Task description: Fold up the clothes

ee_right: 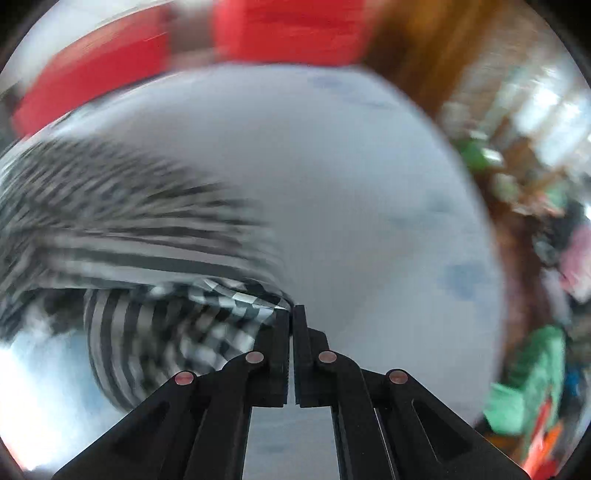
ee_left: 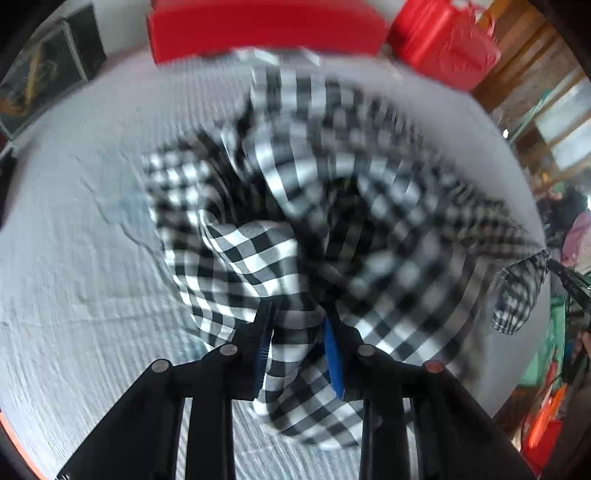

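Gripping a thick bunch of the checked shirt (ee_left: 280,229), your left claw (ee_left: 297,350) holds it crumpled mid-worktop (ee_left: 74,258). Your right claw (ee_right: 291,314), jaws nearly together, pinches only a thin shirt corner, which could slip free under tension.

Looks like I'm working in somebody's lived-in home, maybe a spare room or storage corner. The work surface is a table covered with a white ribbed cloth (ee_left: 74,295), more like a bedspread than any lab bench. Along the far edge there's a red box (ee_left: 266,33) and a red plastic container (ee_left: 447,44), and a dark framed picture (ee_left: 48,74) leans at the far left. Off to the right I get wooden beams or shelving (ee_left: 524,66) and a messy heap of coloured stuff (ee_right: 532,376), green, pink, orange, all too blurred to identify
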